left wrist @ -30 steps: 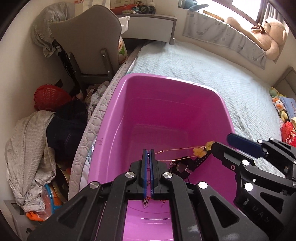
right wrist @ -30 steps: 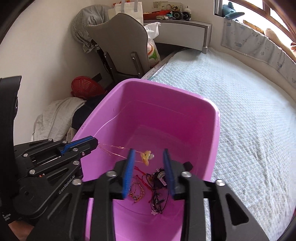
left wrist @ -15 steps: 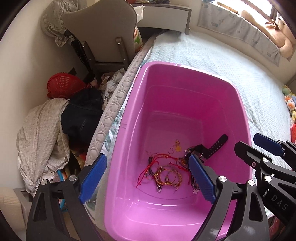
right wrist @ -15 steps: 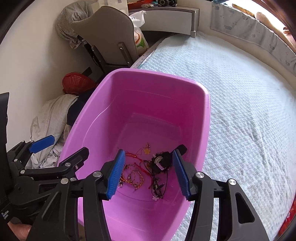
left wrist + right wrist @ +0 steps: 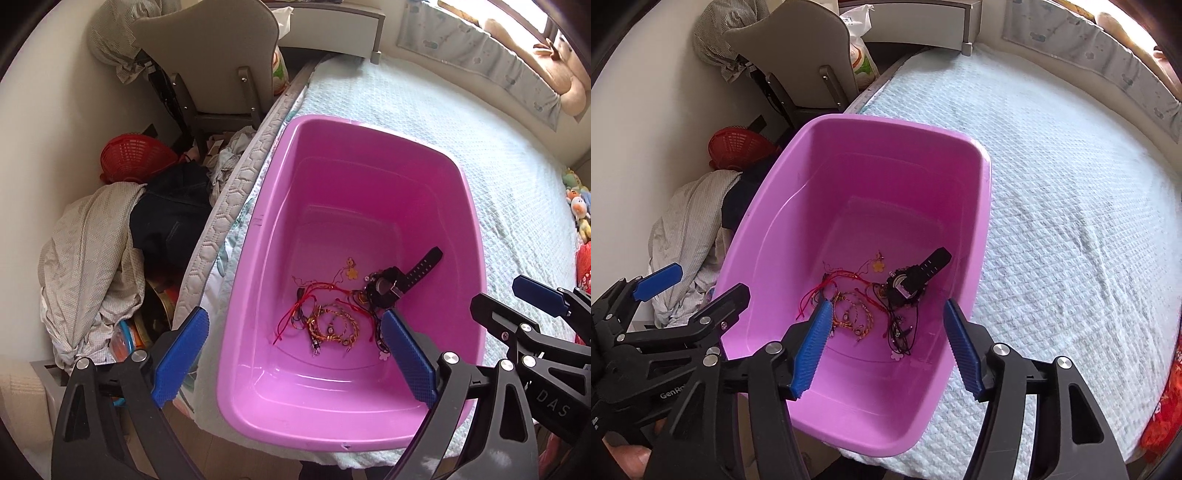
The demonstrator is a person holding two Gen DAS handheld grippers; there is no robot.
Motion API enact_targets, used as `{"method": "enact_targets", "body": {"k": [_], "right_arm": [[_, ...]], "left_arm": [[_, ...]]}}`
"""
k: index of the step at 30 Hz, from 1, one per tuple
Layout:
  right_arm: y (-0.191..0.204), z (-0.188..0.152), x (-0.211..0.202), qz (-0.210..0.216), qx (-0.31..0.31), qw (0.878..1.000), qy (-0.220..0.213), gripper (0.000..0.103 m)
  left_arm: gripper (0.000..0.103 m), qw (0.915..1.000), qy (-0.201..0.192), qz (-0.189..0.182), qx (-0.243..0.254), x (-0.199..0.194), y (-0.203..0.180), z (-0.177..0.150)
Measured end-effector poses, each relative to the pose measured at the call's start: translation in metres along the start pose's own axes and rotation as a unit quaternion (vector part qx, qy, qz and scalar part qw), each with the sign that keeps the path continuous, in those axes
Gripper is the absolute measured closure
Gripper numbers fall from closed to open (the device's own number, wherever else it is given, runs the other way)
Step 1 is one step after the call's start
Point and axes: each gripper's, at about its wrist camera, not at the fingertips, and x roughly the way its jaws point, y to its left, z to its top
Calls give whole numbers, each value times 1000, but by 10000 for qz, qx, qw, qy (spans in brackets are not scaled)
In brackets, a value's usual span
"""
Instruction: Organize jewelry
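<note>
Pink tub (image 5: 469, 206) sits on the bed (image 5: 461, 122), close to the mattress edge, its near end reaching the bed's near edge. Jewelry lies in a loose tangle on the tub floor, toward the near half: red cords (image 5: 310, 295), braided gold-and-red bracelets (image 5: 334, 326), a small yellow charm (image 5: 351, 272) on thin thread, a black watch (image 5: 388, 290) with its strap pointing up toward the tub's right wall, and a pale flower charm (image 5: 384, 355) nearest the camera. The pieces overlap; cannot tell where one cord ends and another begins. Left gripper (image 5: 291, 356) hangs above the tub's near left rim, fingers (image 5: 181, 356) spread wide after just opening, one finger outside the tub over the mattress edge, the other over the tub floor; nothing between them. Right gripper (image 5: 886, 349) hangs above the tub's near end, fingers (image 5: 812, 347) moderately wide and just opening further, empty, the jewelry showing in the gap below them. Neither gripper touches the pile. Beside the bed: a grey chair (image 5: 210, 55), a red basket (image 5: 136, 158), a heap of clothes (image 5: 92, 258) on the floor.
</note>
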Motion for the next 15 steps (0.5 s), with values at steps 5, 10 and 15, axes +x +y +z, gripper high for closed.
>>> {"method": "enact_targets", "body": {"k": [5,10,15], "right_arm": [[2,-7,-14,-50,2,10000,-17,43],[2,-12,-26,-83,21,9999,-56,43],[4,-15,-37,-126,-23,9999,-71,43]], "left_arm": [[10,10000,-26,16,-54,-13,0,-7],[10,9999,-50,11,-88,-23,-3,-13],[10,9999,-84,31,-92,-32,-4,-17]]}}
